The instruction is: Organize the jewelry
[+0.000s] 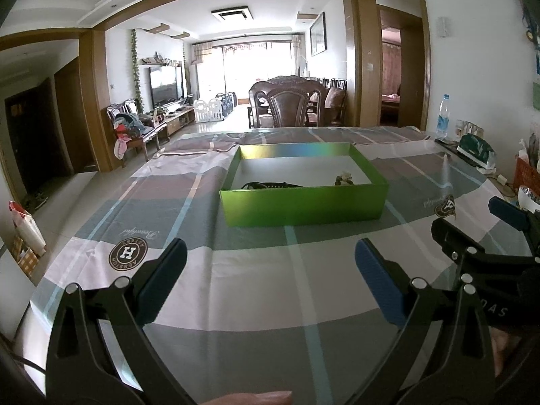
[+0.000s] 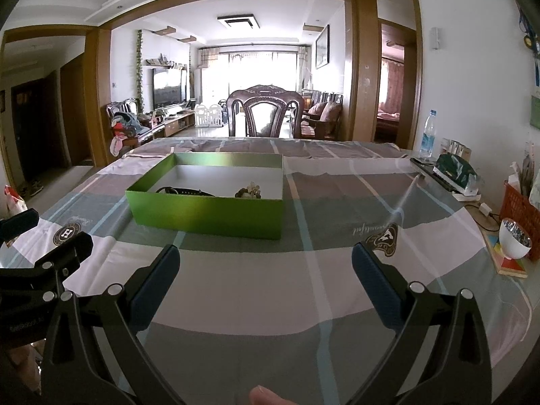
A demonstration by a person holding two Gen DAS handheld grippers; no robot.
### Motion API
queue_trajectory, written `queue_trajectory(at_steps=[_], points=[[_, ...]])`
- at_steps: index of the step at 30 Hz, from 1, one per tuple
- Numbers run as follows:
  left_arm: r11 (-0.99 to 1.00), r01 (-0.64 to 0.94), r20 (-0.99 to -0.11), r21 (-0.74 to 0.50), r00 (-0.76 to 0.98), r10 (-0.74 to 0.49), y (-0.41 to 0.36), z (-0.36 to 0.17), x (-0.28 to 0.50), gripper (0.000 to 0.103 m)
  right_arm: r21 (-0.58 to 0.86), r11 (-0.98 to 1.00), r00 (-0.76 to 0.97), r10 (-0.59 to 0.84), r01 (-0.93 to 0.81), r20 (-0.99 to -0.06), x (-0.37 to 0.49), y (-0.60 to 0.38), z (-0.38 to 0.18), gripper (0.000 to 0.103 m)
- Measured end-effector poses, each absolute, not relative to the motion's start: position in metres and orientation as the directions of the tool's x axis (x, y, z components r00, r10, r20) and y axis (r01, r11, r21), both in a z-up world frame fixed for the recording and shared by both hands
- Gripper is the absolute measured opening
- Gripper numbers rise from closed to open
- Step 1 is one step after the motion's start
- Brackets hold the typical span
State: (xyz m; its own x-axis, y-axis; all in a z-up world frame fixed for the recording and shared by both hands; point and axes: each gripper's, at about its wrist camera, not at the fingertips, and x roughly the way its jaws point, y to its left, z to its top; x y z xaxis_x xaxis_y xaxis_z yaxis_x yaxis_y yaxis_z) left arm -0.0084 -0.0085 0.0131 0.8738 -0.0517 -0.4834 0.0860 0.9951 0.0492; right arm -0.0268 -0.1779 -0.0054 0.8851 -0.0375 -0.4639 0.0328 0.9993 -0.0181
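Note:
A green open box [image 1: 300, 204] stands on the checked tablecloth, ahead of both grippers; it also shows in the right wrist view [image 2: 206, 214]. Inside lie a dark band-like piece [image 1: 270, 185] [image 2: 187, 191] and a pale beaded piece [image 1: 344, 179] [image 2: 249, 191]. My left gripper [image 1: 270, 270] is open and empty, held above the cloth short of the box. My right gripper [image 2: 265, 271] is open and empty, to the right of the left one. Each gripper shows at the edge of the other's view.
A dark wooden chair [image 2: 265, 111] stands at the table's far edge. Along the right side are a water bottle [image 2: 428, 135], a green packet [image 2: 455, 172], a red basket [image 2: 519, 209] and a white bowl [image 2: 513, 239].

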Motion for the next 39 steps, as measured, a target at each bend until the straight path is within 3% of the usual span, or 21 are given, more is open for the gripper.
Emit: queue_trajectory(at_steps=[33, 36, 39], points=[[0.995, 0.091, -0.497, 0.044, 0.866, -0.058, -0.005, 0.002, -0.009, 0.099, -0.023, 0.999, 0.882, -0.044, 0.037, -0.47, -0.029, -0.184, -0.012, 0.1], [0.994, 0.099, -0.518, 0.038, 0.853, -0.065, -0.005, -0.001, -0.005, 0.099, -0.014, 1.0, 0.87, -0.031, 0.028, -0.492, -0.026, -0.189, -0.017, 0.1], [0.995, 0.097, -0.575, 0.022, 0.815, -0.067, 0.0, -0.018, 0.019, 0.099, -0.011, 1.0, 0.819, -0.004, -0.003, -0.573, 0.0, -0.193, -0.032, 0.1]])
